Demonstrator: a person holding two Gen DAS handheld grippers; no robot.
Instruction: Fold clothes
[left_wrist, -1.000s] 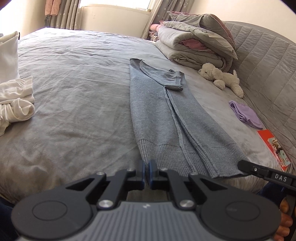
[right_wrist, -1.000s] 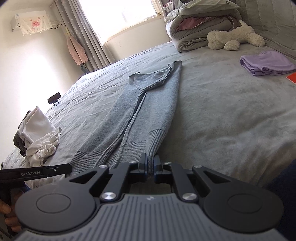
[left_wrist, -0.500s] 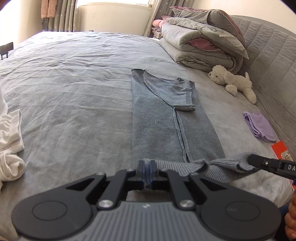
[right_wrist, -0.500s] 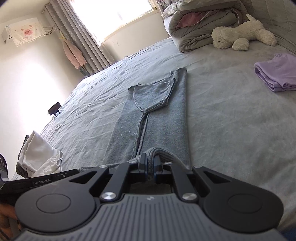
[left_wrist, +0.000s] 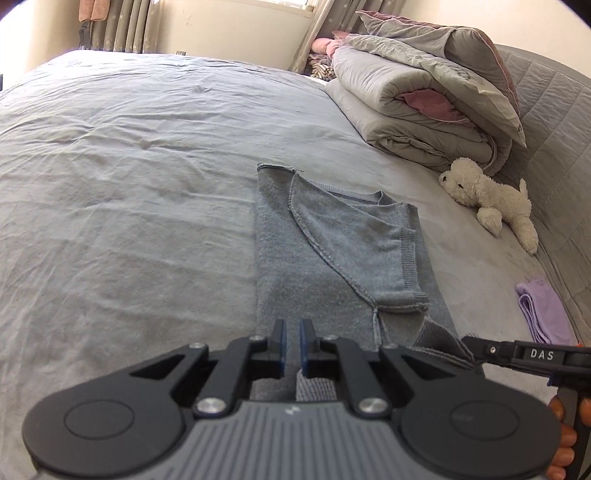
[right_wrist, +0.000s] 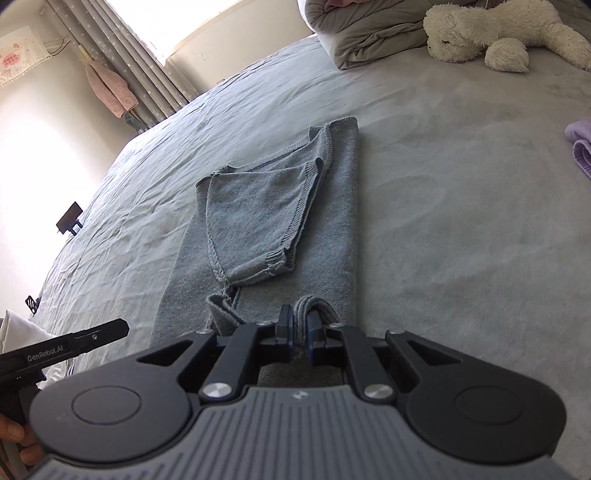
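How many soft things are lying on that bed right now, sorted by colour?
Grey: 2, the knit sweater and the rolled quilt
White: 2, the plush dog and the crumpled white cloth
Purple: 1, the folded cloth
Total: 5

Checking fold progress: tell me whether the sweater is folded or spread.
Folded: the sweater lies as a narrow strip, sleeve across it, its hem doubled back over it.

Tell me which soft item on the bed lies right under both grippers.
The grey knit sweater, folded mid-bed; the lilac cloth and white plush dog lie off by the headboard.
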